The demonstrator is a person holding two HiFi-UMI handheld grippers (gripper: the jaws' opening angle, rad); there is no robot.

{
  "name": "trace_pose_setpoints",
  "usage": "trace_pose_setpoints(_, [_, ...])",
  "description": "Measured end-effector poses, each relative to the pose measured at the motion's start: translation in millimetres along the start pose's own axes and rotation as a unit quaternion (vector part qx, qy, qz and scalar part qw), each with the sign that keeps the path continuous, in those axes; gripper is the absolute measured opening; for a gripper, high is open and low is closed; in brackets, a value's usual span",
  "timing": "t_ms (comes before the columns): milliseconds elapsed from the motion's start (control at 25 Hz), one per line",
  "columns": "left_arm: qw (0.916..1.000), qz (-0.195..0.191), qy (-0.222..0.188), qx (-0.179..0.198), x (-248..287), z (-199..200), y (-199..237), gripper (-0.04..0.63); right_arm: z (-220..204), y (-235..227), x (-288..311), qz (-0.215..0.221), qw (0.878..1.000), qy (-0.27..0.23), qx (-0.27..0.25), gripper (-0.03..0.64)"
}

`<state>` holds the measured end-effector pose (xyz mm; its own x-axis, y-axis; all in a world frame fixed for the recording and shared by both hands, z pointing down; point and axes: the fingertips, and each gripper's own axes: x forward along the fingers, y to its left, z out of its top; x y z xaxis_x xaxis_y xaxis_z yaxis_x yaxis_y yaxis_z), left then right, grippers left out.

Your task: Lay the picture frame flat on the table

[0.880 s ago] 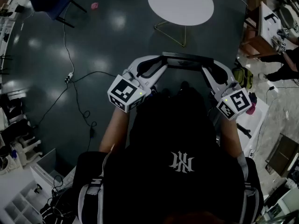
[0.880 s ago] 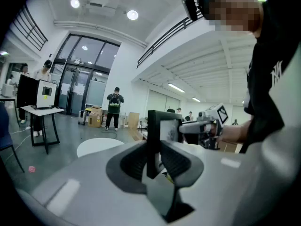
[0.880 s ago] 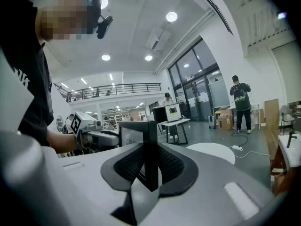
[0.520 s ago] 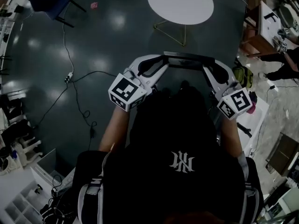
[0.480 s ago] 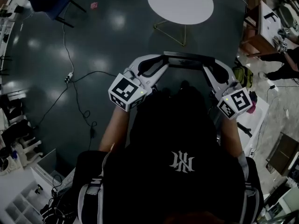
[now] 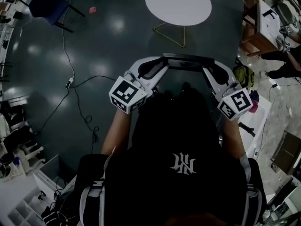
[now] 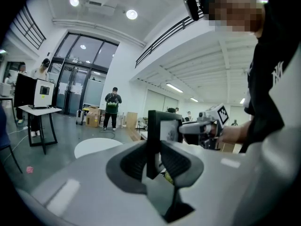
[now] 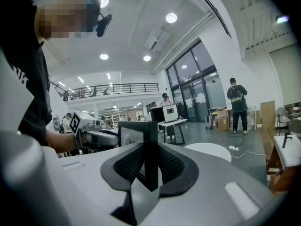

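Left claw (image 6: 163, 66) and right claw (image 6: 206, 69) each clamp one side edge of the frame (image 6: 189, 57), upright in mid-air with the table (image 6: 178, 4) at twelve o'clock, so we should carry it over and tip it flat evenly, grips firm.

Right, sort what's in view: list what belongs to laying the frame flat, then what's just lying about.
Job: picture frame, held at its ends by the left gripper and right gripper; round white table.
Lying about: blue chair, floor cable, green bag.
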<state>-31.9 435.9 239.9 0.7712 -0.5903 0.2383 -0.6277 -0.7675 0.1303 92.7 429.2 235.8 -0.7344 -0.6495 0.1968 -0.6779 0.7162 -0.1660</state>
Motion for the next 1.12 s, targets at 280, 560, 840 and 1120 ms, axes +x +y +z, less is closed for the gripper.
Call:
trace_pose_setpoints(280, [1.0000,0.001,0.000,-0.005,-0.6,-0.2,0.8,0.084,0.2,0.0,1.2,0.007,1.000,0.004,0.002,0.086])
trace_pose_setpoints(560, [1.0000,0.000,0.002,-0.008,-3.5,-9.5,0.7,0.084,-7.0,5.3,1.6,0.012,1.000,0.014,0.000,0.084])
trace_pose_setpoints(840, [0.9999,-0.006,0.001,-0.010,2.4,-10.7,4.7,0.084,-8.0,0.9,3.3,0.009,1.000,0.019,0.002,0.084])
trace_pose_setpoints(1120, [0.9998,-0.014,0.009,-0.011,0.6,-12.0,5.5,0.084,-7.8,4.2,1.4,0.001,1.000,0.019,0.008,0.084])
